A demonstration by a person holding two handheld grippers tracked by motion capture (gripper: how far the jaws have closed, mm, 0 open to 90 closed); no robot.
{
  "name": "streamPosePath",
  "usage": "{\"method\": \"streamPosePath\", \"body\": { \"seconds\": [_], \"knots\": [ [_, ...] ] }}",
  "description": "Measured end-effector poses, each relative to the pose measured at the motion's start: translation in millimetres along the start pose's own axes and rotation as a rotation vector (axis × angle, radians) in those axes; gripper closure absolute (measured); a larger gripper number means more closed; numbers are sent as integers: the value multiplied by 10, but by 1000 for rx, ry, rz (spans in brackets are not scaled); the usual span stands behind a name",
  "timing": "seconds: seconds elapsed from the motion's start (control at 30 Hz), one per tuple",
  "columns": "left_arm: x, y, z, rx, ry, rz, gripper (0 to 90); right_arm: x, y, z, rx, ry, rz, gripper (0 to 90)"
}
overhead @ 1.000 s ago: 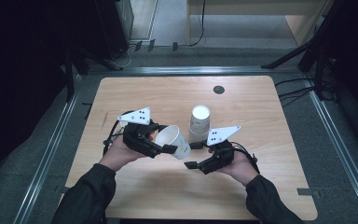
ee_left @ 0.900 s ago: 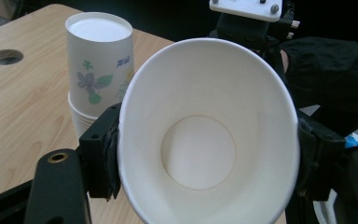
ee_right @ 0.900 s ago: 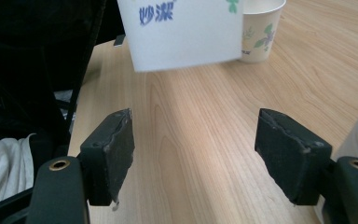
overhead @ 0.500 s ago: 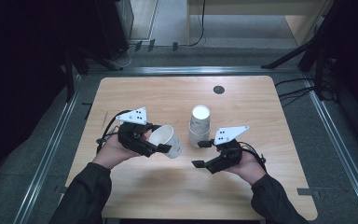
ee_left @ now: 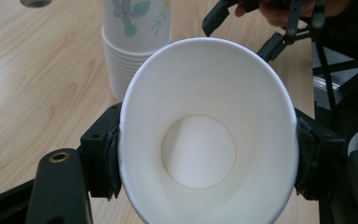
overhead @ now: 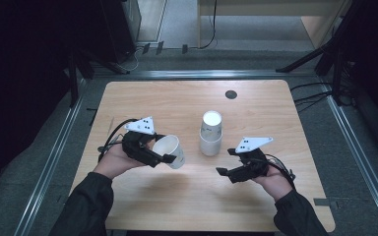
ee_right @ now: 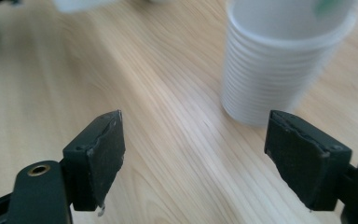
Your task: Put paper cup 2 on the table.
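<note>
high view: left gripper (overhead: pixel 170 158) squeezes one cup (overhead: pixel 170 151) sideways; right gripper (overhead: pixel 225 162), jaws just opening, empty. ease that squeeze, keep clear of stack (overhead: pixel 210 133).

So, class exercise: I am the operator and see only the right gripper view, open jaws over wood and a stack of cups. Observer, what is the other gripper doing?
Observer: The left gripper is shut on a single paper cup, pads squeezing its rim oval.
Operator: Is that cup upright?
Observer: No, tipped on its side, mouth toward the left gripper's camera, held above the table.
Operator: Anything printed on the stack?
Observer: Yes, the stack of cups carries a flower and leaf print on its topmost cup.
Operator: And my gripper?
Observer: The right gripper, jaws just opened with nothing between them, sits beside the stack, apart from it.
</note>
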State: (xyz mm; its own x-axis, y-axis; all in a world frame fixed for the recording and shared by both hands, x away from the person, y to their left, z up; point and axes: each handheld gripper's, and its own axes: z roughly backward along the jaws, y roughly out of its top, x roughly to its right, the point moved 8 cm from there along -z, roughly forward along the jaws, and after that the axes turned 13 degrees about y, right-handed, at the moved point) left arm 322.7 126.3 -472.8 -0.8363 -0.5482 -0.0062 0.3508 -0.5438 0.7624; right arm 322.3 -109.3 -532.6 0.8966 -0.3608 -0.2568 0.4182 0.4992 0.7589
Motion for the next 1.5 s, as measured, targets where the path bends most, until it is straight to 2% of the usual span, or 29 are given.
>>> {"method": "streamPosePath", "body": {
  "seconds": [0.17,0.23,0.37,0.43,0.53,0.57,0.77,0.9,1.17,1.5],
  "knots": [
    [-62,-79,1,-24,25,-4,259,54,-14,51,18,-31,-8,213],
    [-78,-131,4,-37,32,-8,258,54,-12,53,21,-29,-7,213],
    [-129,-260,15,-72,57,-21,257,65,-37,36,-10,-41,22,211],
    [-155,-305,30,-80,69,-22,257,80,-45,32,-18,-43,15,211],
    [-195,-375,66,-84,78,-15,257,103,-47,35,-10,-29,-35,211],
    [-212,-401,81,-86,86,-15,257,119,-44,44,-6,-41,-37,212],
    [-309,-553,166,-106,103,6,257,156,-28,78,6,-46,-38,211],
    [-354,-645,201,-128,97,22,255,168,-31,74,4,-46,-37,211],
    [-520,-832,196,-196,156,27,256,196,-44,83,1,-51,-40,208],
    [-708,-973,195,-225,221,41,252,205,-51,66,-3,-50,-43,207]
  ]
}}
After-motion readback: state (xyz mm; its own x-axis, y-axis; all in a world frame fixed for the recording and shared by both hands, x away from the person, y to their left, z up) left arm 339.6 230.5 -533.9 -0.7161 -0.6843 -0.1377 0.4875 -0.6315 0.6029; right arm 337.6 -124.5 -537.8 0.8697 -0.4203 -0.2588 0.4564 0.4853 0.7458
